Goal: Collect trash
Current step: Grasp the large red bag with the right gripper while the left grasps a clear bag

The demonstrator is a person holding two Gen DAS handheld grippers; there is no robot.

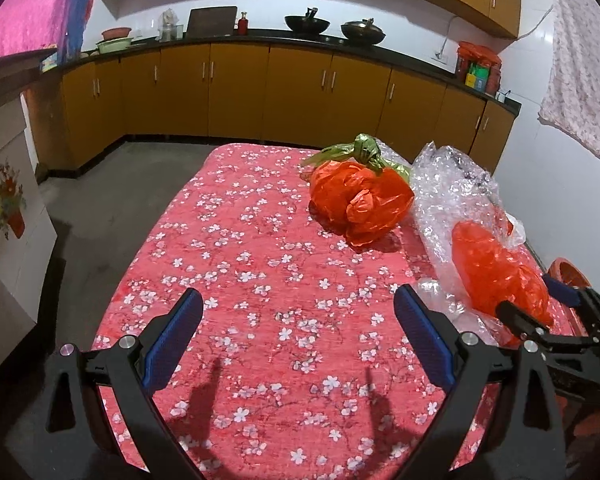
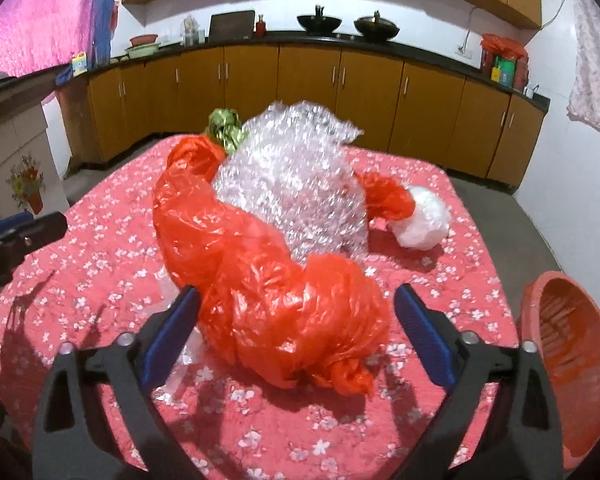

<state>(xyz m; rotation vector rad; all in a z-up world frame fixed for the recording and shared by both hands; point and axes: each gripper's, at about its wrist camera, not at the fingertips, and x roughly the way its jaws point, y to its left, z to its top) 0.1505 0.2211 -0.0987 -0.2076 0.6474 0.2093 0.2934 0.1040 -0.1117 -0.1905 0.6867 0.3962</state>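
On the floral-clothed desk [image 2: 80, 280] a crumpled red plastic bag [image 2: 268, 300] is seen between the spread right tongs [image 2: 296, 320], not yet gripped. It is judged light, soft and slippery, best pinched at a bunched fold. Bubble wrap [image 2: 296, 184] lies against it and may be dragged along. A red basket [image 2: 572, 360] stands just beside. The left tongs [image 1: 298, 326] are held open over bare cloth.

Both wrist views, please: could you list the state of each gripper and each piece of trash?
left gripper: open, holding nothing
right gripper: open, around the near red bag
near red bag: crumpled, on the table
bubble wrap: bunched up
basket: tilted, looks empty
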